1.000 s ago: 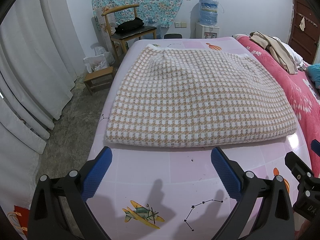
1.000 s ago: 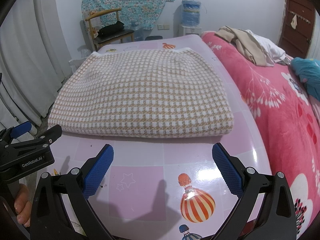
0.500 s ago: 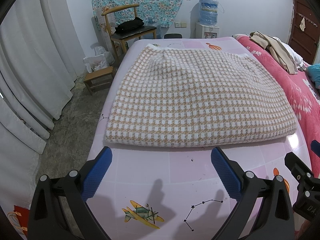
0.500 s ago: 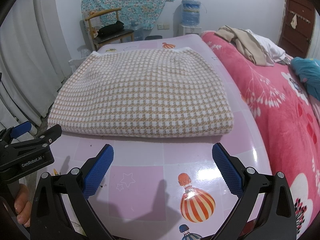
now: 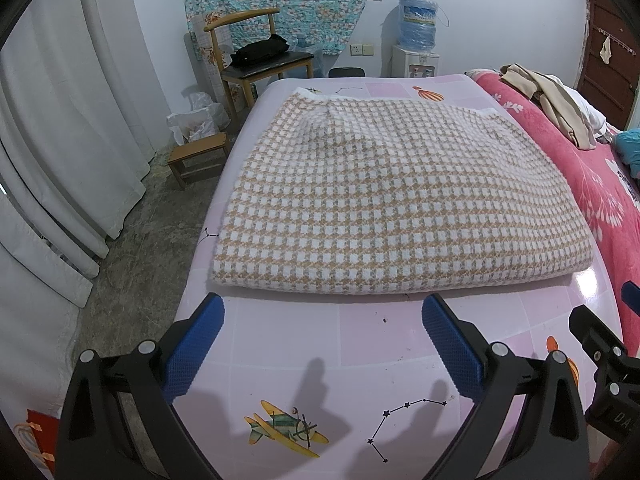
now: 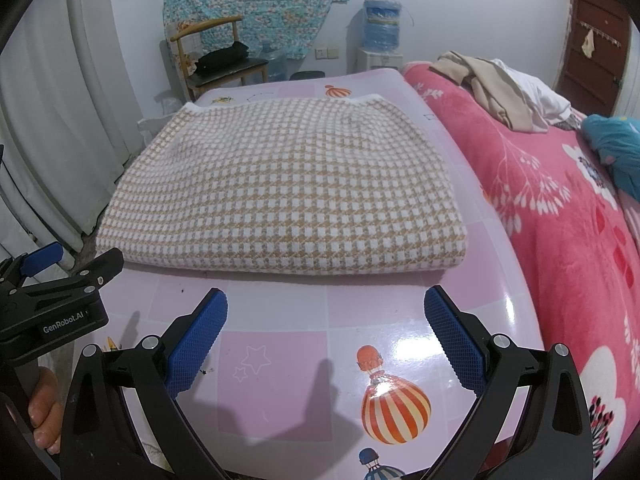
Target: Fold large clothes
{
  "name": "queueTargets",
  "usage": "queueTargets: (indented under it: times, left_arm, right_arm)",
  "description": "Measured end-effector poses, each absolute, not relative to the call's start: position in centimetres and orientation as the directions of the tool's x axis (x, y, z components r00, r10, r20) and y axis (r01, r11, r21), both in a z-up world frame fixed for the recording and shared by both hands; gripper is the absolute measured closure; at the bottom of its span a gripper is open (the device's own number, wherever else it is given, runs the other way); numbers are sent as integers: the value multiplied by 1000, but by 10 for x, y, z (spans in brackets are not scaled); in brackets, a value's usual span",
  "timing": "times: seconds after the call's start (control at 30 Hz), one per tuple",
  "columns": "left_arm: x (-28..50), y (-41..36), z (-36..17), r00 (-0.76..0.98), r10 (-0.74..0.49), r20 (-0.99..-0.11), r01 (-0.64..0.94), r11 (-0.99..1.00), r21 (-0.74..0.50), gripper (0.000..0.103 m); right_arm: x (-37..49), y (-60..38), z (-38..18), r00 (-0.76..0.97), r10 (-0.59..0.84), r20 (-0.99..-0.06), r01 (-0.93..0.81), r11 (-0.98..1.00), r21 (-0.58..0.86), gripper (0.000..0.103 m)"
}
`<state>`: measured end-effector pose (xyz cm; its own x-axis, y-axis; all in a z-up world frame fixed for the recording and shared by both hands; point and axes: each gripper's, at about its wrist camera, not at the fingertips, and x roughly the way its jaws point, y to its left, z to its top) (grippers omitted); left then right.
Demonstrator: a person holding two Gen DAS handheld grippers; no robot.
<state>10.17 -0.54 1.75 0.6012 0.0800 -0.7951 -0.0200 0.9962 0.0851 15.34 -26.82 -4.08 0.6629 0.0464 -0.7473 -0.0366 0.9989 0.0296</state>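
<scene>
A beige and white houndstooth garment (image 5: 396, 196) lies folded into a thick rectangle on the pink patterned table (image 5: 360, 344); it also shows in the right wrist view (image 6: 288, 192). My left gripper (image 5: 322, 312) is open and empty, held just short of the garment's near folded edge. My right gripper (image 6: 326, 308) is open and empty, likewise just short of the near edge, toward the garment's right half. The left gripper's side (image 6: 52, 300) shows at the left of the right wrist view.
A pink floral blanket (image 6: 560, 216) covers the bed to the right, with a beige garment (image 6: 488, 88) and a teal cloth (image 6: 616, 144) on it. A wooden chair (image 5: 260, 60), a small stool (image 5: 196, 156) and white curtains (image 5: 60, 120) stand at the left.
</scene>
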Motion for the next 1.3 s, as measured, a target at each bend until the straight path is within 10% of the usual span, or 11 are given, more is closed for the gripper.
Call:
queueTargets:
  times: [1.3]
  left_arm:
    - [103,-6,21,604,82,-793,-23,996,86,6]
  right_arm:
    - [154,-267,-40,663,48,-747,-42,999,27,8]
